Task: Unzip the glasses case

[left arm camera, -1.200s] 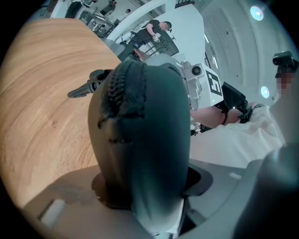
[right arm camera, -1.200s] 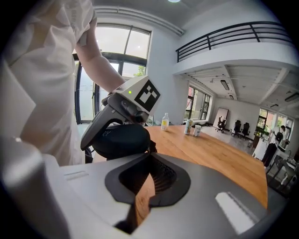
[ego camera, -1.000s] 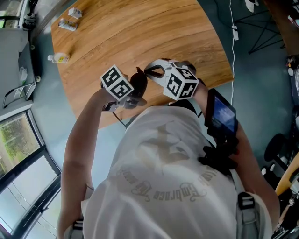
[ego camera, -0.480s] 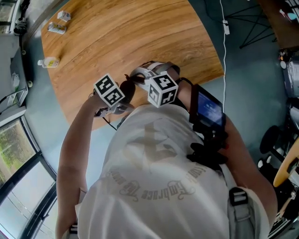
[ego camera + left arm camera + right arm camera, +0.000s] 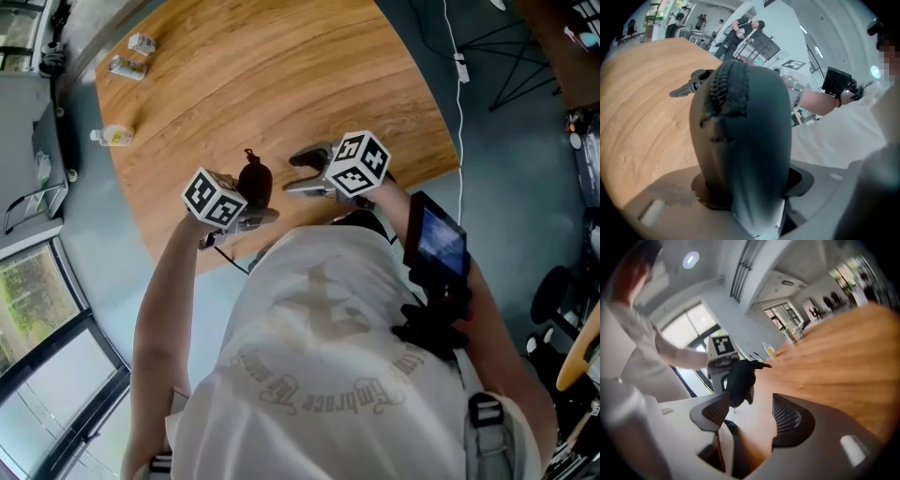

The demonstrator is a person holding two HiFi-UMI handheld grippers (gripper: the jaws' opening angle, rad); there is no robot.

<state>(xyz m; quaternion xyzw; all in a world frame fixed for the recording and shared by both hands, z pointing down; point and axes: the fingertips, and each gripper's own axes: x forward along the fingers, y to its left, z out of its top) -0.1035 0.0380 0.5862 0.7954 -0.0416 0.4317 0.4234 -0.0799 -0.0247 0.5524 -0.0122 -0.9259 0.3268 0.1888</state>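
While my left hand-held gripper [image 5: 750,192] clamps the dark oval fabric glasses case [image 5: 740,136], my right hand-held gripper [image 5: 750,416] has just been opening, empty; the white shirt [image 5: 328,375] reads "Embrace".

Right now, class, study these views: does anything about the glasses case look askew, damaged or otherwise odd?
Yes. The glasses case, clamped upright in the left gripper over the table, looks puckered at its top end: the zip teeth bunch and part slightly, and the zip pull sticks out sideways.
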